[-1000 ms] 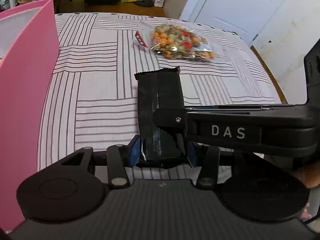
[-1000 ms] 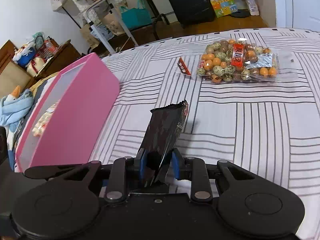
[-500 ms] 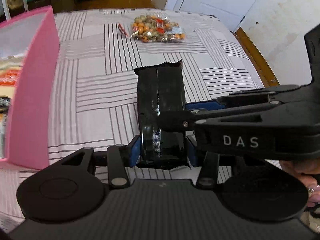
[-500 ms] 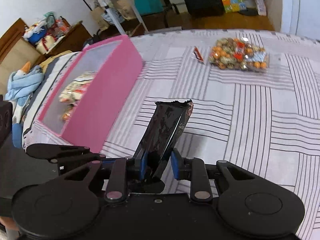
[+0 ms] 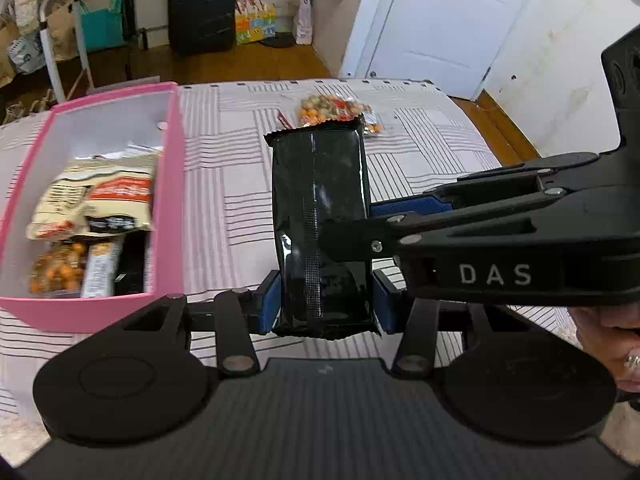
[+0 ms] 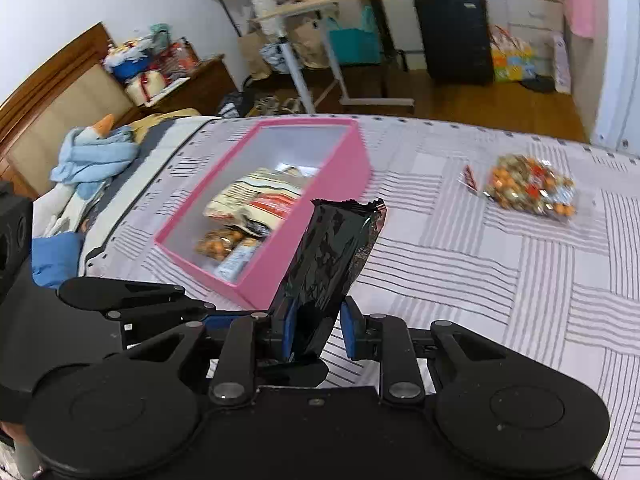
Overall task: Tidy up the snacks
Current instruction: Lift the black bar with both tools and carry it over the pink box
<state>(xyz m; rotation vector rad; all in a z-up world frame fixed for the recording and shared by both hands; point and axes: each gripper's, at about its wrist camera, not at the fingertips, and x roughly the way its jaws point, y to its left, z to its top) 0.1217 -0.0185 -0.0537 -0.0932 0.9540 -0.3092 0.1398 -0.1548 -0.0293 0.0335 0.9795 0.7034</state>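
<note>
Since the earlier frames, both tongs had risen with the black snack packet (image 5: 320,216) between them; the pink box (image 5: 170,184), formerly seen only as a side wall, now showed its interior, and the bag of coated nuts (image 5: 332,110) lay farther off on the striped cloth.

Left tongs (image 5: 324,304) clenched on the packet's lower end, blue pads against both side edges. Right tongs (image 6: 318,332) also closed on the packet, pinching it from the side, roughly midway up as seen from the left wrist. Packet stood upright, clear of the cloth, to the right of the pink box and not yet over its opening. Box already held several packets: cream and red bags, a small nut bag, a bar.

Risks, as judged:
- Double grip on a glossy film wrapper. If the two tongs moved on different paths, the wrapper could twist, crush its contents, or tear at the seam.
- If one let go early, the packet could pivot in the other's pads and slip onto the cloth.
- Box's near wall stood between packet and opening; a low carry could catch the rim and shove or tip the box.
- Free room inside lay mostly at the far end; dropping onto the heap could leave the packet propped above the rim.
</note>
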